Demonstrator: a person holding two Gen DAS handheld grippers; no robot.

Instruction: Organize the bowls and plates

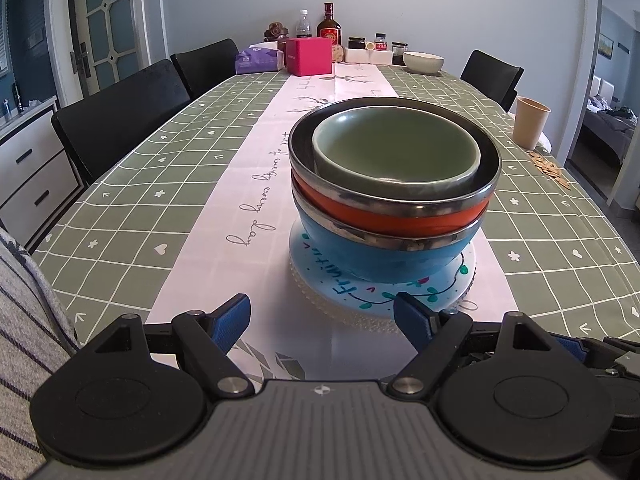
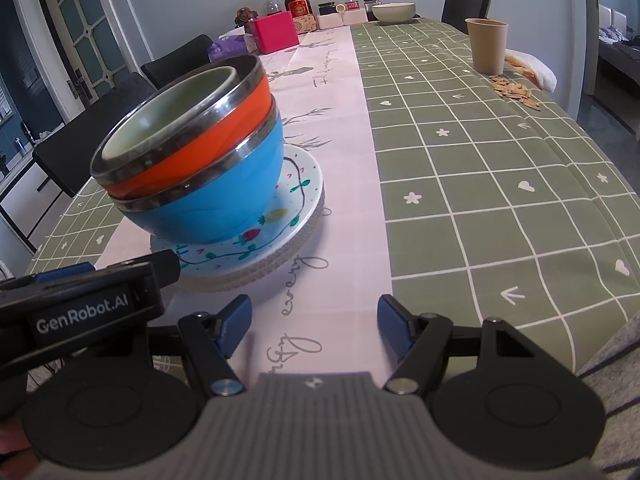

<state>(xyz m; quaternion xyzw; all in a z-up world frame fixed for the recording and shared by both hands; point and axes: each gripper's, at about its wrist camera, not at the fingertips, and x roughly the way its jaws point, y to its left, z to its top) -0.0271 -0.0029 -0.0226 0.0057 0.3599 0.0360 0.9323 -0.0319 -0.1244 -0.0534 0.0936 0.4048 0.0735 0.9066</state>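
Observation:
A green bowl (image 1: 396, 152) nests in an orange bowl (image 1: 384, 216), which sits in a blue bowl (image 1: 380, 256); both have metal rims. The stack stands on a painted plate (image 1: 384, 300) over a clear beaded plate. My left gripper (image 1: 322, 320) is open just short of the plate's near edge, nothing between its blue pads. In the right wrist view the same stack (image 2: 200, 184) and plate (image 2: 296, 208) lie ahead to the left. My right gripper (image 2: 314, 326) is open over the pink runner, holding nothing. The left gripper's body (image 2: 80, 304) shows at its left.
A white bowl (image 1: 423, 62) stands at the table's far end beside a pink box (image 1: 309, 56), bottles and jars. A tan paper cup (image 2: 487, 46) and scattered seeds (image 2: 514, 92) sit near the right edge. Black chairs (image 1: 120, 120) line the left side. Striped sleeves show at the frames' lower corners.

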